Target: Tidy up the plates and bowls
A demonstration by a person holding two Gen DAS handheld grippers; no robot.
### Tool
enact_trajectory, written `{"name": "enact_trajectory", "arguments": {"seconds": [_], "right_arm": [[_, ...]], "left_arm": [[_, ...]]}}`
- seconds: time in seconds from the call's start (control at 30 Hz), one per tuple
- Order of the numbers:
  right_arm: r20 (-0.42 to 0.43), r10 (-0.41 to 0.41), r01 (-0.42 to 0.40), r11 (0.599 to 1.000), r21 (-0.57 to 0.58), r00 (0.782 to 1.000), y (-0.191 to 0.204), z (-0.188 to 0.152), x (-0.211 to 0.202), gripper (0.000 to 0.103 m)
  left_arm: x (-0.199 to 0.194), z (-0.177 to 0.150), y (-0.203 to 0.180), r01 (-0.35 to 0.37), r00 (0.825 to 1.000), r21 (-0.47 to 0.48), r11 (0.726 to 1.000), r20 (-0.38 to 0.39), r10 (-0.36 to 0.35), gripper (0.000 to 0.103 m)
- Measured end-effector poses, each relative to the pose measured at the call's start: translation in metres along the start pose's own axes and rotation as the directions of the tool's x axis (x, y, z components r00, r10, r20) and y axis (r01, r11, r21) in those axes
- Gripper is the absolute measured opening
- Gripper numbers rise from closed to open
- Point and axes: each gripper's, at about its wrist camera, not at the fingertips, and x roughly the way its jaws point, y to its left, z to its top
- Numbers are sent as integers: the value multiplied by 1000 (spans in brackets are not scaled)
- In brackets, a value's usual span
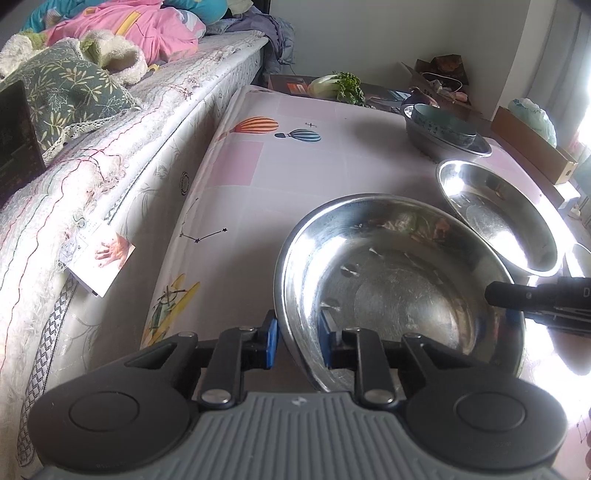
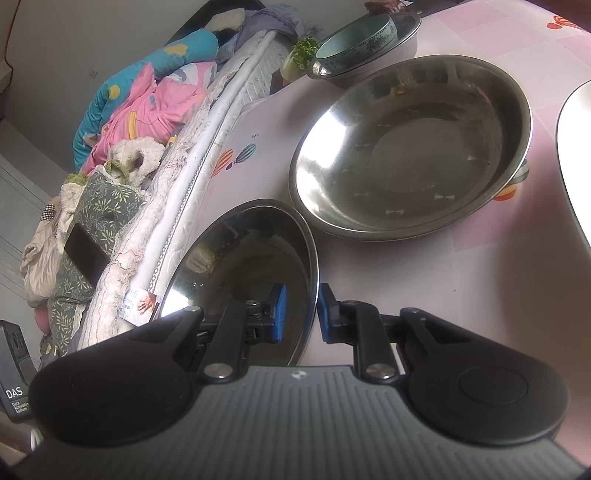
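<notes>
On the near part of the table (image 1: 295,155), close to the bed (image 1: 147,122), stands a wide steel basin (image 1: 399,288), and both tools hold it by its thin rim. The left gripper (image 1: 297,341) has one blue pad outside the wall and one inside, at the basin's near edge, and the jaws are narrow, pressed on the metal. The right gripper (image 2: 300,314) bites the rim (image 2: 314,258) on the opposite side in the same way, its jaws almost closed on the thin sheet.

I judge the basin to be light, stiff and rather slippery, because it is polished steel. It will not break, but it can slide out of the pads or ring loudly if it drops. The rolled rim is the only good place to hold, and two opposite grips keep it level.

Just behind it sits a second steel basin (image 2: 410,147), very near the first one. Farther away, a third steel basin (image 2: 406,22) carries a pale green ceramic bowl (image 2: 354,40) inside; this bowl is fragile. At the far edge lie green vegetables (image 1: 340,86).
</notes>
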Motion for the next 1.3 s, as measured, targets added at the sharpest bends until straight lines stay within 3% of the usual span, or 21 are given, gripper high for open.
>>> {"name": "enact_trajectory", "arguments": {"seconds": [0.57,0.93,1.3], "right_arm": [[-26,5,-6,1000,-8,1000,0,-21,-19,17],[-8,6,-6,1000,-8,1000,-1,-15,-18,18],[-7,2,-2,1000,-11,1000,0,-13,-15,18]], "left_arm": [[-25,-21,1,38,998,18,999,-48,-37,24],[-10,-16,0,21,998,24,999,-67,-19,33],[-7,-12,-1,30,998,17,999,-62,-29,34]]}}
